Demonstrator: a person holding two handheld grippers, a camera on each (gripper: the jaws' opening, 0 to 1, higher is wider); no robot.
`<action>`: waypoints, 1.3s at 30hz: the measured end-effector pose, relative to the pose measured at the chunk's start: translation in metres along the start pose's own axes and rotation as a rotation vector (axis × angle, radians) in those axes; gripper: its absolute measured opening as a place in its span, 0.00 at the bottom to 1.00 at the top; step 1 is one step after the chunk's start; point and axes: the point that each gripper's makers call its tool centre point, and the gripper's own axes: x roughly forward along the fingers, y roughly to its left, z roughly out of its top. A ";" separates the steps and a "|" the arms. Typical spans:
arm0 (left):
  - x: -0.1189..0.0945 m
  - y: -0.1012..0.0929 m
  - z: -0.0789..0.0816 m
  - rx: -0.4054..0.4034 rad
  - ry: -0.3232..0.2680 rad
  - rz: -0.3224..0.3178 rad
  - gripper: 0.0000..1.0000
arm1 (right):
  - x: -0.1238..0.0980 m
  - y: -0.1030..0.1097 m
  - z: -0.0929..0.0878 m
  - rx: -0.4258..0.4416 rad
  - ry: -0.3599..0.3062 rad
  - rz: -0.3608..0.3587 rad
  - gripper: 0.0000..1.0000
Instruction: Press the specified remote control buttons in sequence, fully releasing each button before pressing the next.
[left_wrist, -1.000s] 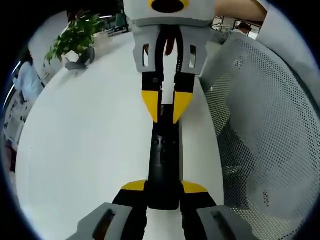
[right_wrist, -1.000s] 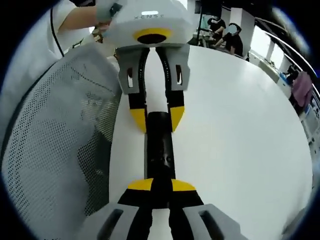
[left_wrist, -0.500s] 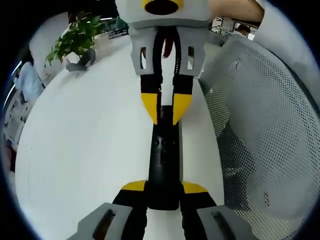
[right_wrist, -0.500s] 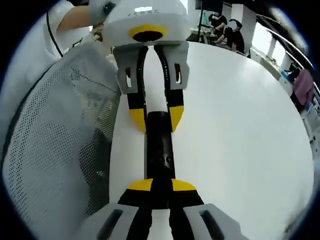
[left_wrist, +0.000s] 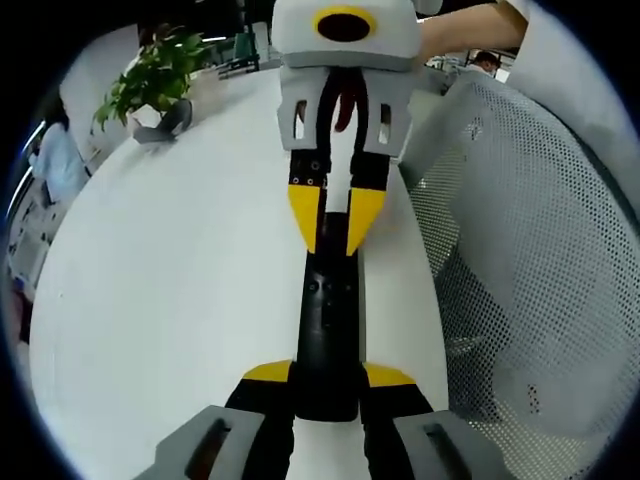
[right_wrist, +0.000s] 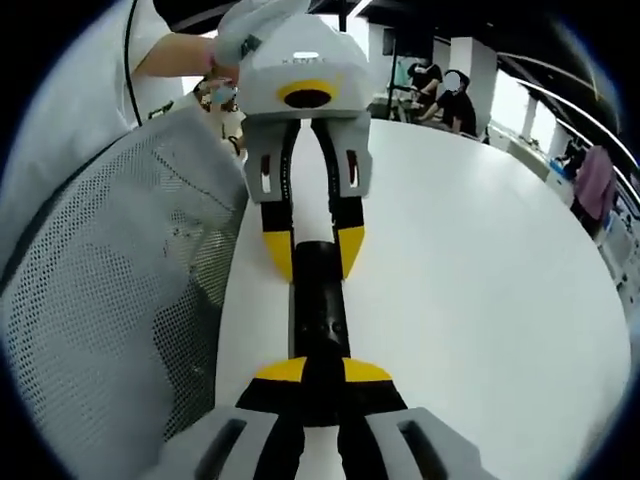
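The black remote control (left_wrist: 327, 330) lies on the white table (left_wrist: 170, 290), its long axis running straight between the two grippers. The left gripper (left_wrist: 327, 378) is clamped on the near end in its own view. At the far end, the right gripper (left_wrist: 335, 218) has its yellow tips close together, hovering over the remote's button face; contact cannot be judged.

Both views look low and close along the remote control (left_wrist: 327, 325) (right_wrist: 320, 305) from opposite ends, facing each other; both share the white table (left_wrist: 170, 280) (right_wrist: 480, 260).
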 end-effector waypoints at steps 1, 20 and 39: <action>0.000 0.000 0.000 -0.001 0.000 -0.001 0.24 | 0.001 0.000 0.000 -0.014 0.055 0.006 0.07; -0.001 -0.001 -0.001 -0.010 -0.020 0.004 0.24 | 0.000 0.002 0.003 0.023 -0.084 -0.055 0.07; -0.002 -0.001 -0.001 -0.018 -0.039 0.008 0.24 | 0.007 0.002 0.011 0.052 0.147 -0.020 0.04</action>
